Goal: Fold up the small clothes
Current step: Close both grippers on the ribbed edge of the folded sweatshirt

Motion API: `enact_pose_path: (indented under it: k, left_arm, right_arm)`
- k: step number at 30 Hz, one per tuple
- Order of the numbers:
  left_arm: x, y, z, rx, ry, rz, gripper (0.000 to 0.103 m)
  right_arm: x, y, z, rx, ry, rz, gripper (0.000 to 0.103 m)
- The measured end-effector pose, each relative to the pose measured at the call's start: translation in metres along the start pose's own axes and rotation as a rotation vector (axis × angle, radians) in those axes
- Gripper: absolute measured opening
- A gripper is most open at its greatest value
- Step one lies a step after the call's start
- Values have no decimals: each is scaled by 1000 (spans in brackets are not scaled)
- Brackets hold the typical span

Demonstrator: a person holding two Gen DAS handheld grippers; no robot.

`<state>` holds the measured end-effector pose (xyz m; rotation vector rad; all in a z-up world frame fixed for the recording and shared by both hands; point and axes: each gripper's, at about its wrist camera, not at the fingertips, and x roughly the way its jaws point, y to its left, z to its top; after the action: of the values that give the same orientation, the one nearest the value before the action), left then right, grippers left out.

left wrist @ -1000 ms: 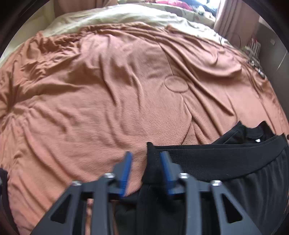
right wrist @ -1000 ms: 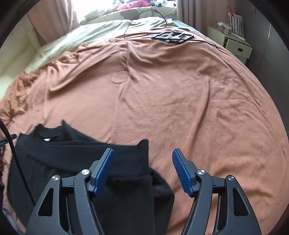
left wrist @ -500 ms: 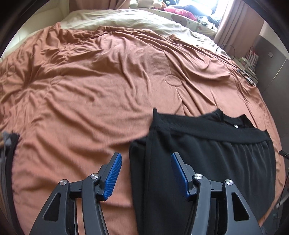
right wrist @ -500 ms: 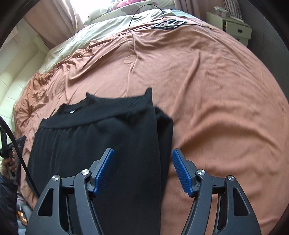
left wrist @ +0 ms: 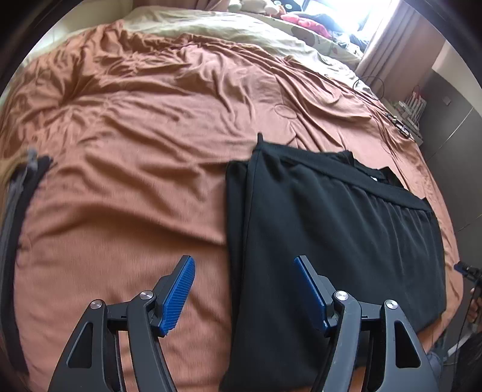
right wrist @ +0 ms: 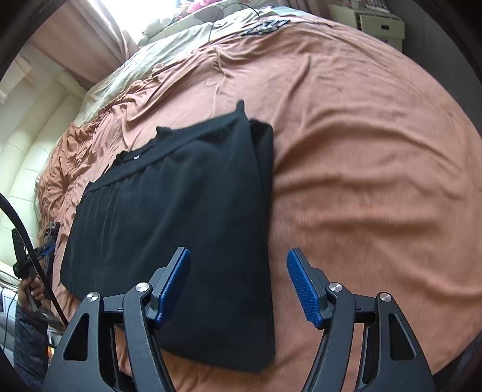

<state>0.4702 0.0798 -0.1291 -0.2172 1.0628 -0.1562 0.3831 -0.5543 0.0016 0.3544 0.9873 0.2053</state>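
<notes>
The left gripper (left wrist: 244, 289) hangs over the bed (left wrist: 126, 181), its fingers (left wrist: 177, 294) opening and pressing on nothing; the left edge of the black garment (left wrist: 331, 235) runs under them toward 12 o'clock. This garment lies flat on the brown bedcover, folded into a rectangle, its waistband at the far end. The right gripper (right wrist: 238, 283) has its fingers (right wrist: 302, 286) apart and empty above the garment's right edge. One fold seems done; I judge another fold is probably left.

daylight from blown-out window (left wrist: 370, 18) at 1 o'clock in left view, 11 o'clock in right. bed (right wrist: 376, 150) evenly lit, soft shadows in creases. black garment (left wrist: 331, 235) loses detail. fisheye bending, dark vignette at rims; slight motion blur at edges.
</notes>
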Motion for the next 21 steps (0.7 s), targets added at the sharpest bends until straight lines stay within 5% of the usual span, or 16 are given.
enact_pose_path:
  k: [21]
  left_arm:
    - [-12,20,-89,-141,83,-118,69]
  right_arm:
    - [-7,-39,-84,185,17,161,65]
